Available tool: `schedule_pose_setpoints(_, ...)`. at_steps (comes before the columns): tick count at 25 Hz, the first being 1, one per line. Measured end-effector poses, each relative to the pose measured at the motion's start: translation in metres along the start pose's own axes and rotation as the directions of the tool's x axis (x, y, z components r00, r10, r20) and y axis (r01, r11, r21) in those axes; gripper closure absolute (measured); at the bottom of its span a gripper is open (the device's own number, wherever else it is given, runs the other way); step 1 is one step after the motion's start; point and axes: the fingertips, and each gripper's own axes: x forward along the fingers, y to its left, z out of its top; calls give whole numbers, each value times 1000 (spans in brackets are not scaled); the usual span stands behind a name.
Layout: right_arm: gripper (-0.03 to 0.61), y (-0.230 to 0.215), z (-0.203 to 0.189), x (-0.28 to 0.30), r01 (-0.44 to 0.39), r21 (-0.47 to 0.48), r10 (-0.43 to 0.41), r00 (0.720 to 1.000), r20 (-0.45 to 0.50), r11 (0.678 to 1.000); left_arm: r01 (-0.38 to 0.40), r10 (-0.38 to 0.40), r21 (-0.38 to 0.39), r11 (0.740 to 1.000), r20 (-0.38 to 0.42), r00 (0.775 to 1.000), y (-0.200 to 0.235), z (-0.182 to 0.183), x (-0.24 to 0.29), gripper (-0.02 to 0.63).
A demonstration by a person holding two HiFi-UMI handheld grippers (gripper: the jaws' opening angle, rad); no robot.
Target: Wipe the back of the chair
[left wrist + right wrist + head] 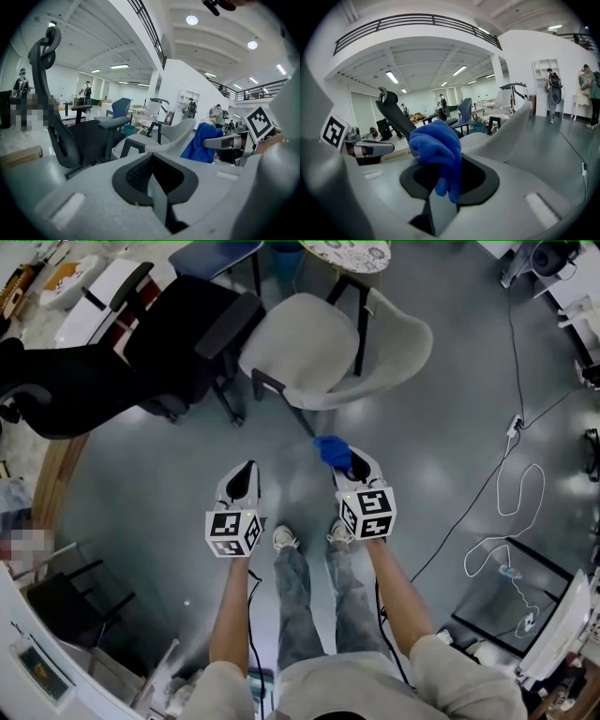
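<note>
1. The person stands on the grey floor point(187, 549) with both grippers held out ahead, facing a grey chair point(305, 343).
2. The right gripper point(349, 465) has its fingers point(440, 211) clamped on a blue cloth point(332, 450). In the right gripper view the cloth point(437, 143) bunches up above the fingers and a fold hangs down between them.
3. The chair's back point(511, 126) curves up ahead of the cloth and to its right. The cloth is near the chair but does not touch it; from the head view it hangs over bare floor just short of the chair.
4. The left gripper point(250, 469) is level with the right one and a little apart from it. Its fingers point(157, 201) are pressed together with nothing between them.
5. From the left gripper view the grey chair point(180, 133) is ahead and the cloth point(199, 143) hangs to its right.
6. A black chair point(178, 334) is just left of the grey one.
7. A white cable point(525, 488) loops across the floor, well off to the right.
</note>
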Motion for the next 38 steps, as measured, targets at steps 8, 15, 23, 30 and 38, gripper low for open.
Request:
schedule_pose_setpoints(8,479,-6,-63,38,-12,-13,11,999,-45,1000,0,0,-14,1000,-10,1000,21,-62,28,612)
schedule_pose_setpoints(15,480,-2,-104,68,-33,-32,30,996,-85,999,-4,4,-20,1000,-13,1000,37,-88,43,612)
schedule_pose_setpoints(23,479,14,-96,117,-62,-48,58,995,-75,997,-30,30,-28,999,-27,999,62,-96,52,612)
schedule_pose_setpoints(30,480,31,-72,175,-78,-88,71,994,-78,993,-42,41,-23,999,-45,998,79,-94,49,612)
schedule_pose_setpoints(38,479,35,-58,230,-52,-116,41,995,-90,992,-37,36,-13,999,-67,997,89,-96,47,612)
